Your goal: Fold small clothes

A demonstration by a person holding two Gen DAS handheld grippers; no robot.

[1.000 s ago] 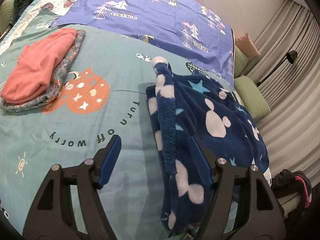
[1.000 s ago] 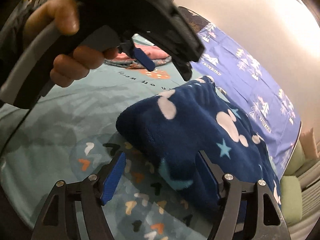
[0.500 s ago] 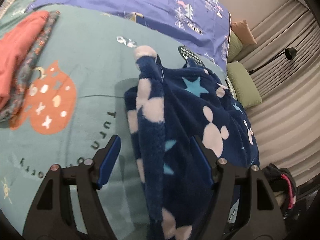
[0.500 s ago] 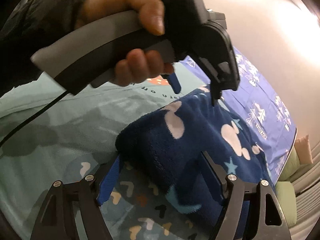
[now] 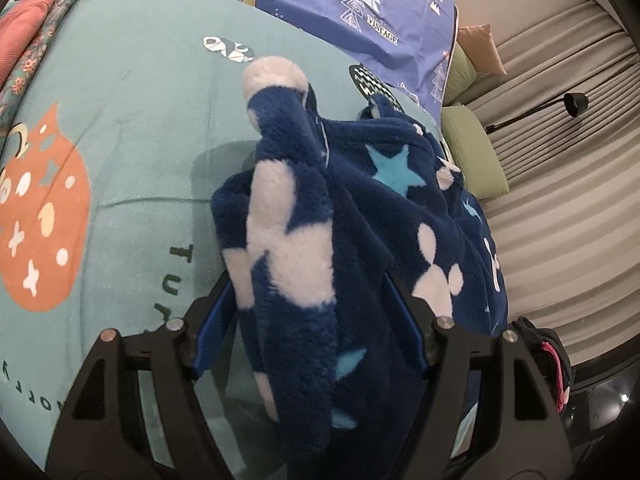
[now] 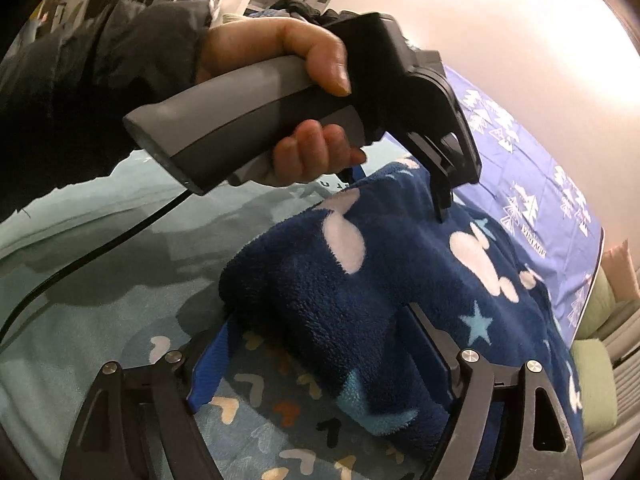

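Observation:
A navy fleece garment (image 5: 360,220) with white mouse heads and pale blue stars lies folded on the teal bedspread (image 5: 140,120). My left gripper (image 5: 306,280) is open and straddles the garment's thick folded edge, which fills most of the gap. In the right wrist view a hand (image 6: 312,64) holds that gripper tilted down, one black finger (image 6: 440,200) touching the fleece (image 6: 400,272). My right gripper (image 6: 320,314) is low at the garment's near rounded fold. Its jaws are opening. The fleece lies between them, and the left blue pad (image 6: 208,364) stands off the cloth.
A folded pink and floral stack (image 5: 24,40) lies at the far left of the bed. A purple sheet (image 5: 360,0) with tree prints covers the back. Green cushions (image 5: 472,152), a black lamp (image 5: 576,104) and curtains stand to the right. A dark garment (image 5: 548,352) lies off the bed's edge.
My left gripper has moved right and down over the fleece, so the folded edge now lies between its fingers. The right gripper stayed put, its jaws slightly wider.

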